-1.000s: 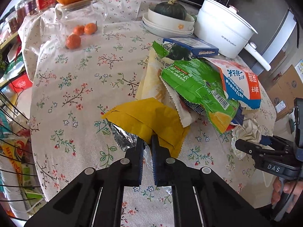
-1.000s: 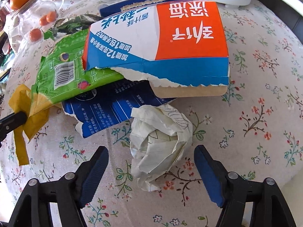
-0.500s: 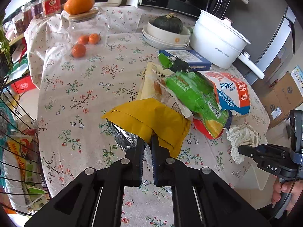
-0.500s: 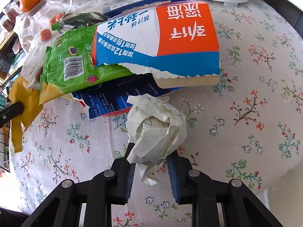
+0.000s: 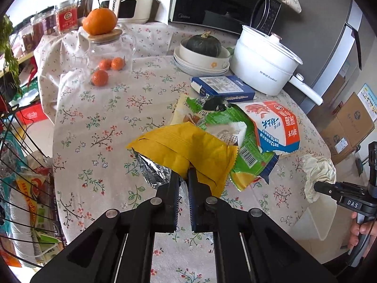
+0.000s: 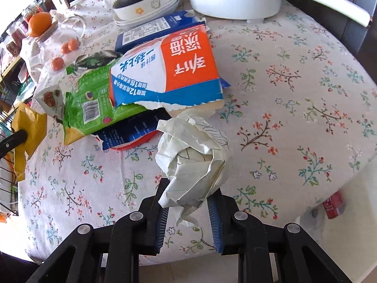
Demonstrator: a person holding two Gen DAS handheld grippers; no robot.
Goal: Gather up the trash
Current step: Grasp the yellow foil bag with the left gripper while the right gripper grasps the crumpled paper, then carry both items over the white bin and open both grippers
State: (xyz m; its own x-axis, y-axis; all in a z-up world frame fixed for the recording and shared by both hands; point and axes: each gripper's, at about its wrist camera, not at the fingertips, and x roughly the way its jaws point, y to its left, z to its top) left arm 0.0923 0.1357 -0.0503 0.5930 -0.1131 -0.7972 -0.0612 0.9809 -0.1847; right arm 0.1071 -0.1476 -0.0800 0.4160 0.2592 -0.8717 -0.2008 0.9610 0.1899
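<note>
On the floral tablecloth (image 5: 99,127) a heap of torn packaging lies near the middle: a green snack bag (image 6: 94,108), an orange, white and blue carton (image 6: 169,75) resting on top of it, a dark blue wrapper (image 6: 132,134) under both, and a blue box (image 5: 221,88) just behind. The left gripper (image 5: 183,172) has its jaws pressed together on the edge of a yellow wrapper (image 5: 186,148), whose silver foil lining shows at its lower left side; the wrapper is lifted clear of the cloth, in front of the heap. The right gripper (image 6: 188,198) pinches a crumpled ball of paper (image 6: 193,162), held above the tablecloth beside the near end of the dark blue wrapper, not touching the cloth.

Toward the back, a stack of white bowls (image 5: 200,63) holds a dark green squash (image 5: 203,44) in the topmost bowl. A glass jar (image 5: 110,49) with a wooden lid carries a large orange (image 5: 100,21) on top, and three small oranges (image 5: 100,77) sit by its base; whether any are inside the glass cannot be told. A white electric pot (image 5: 264,63) with its lid on stands to the right. At the left edge a wire basket (image 5: 21,188) holds printed bags.
</note>
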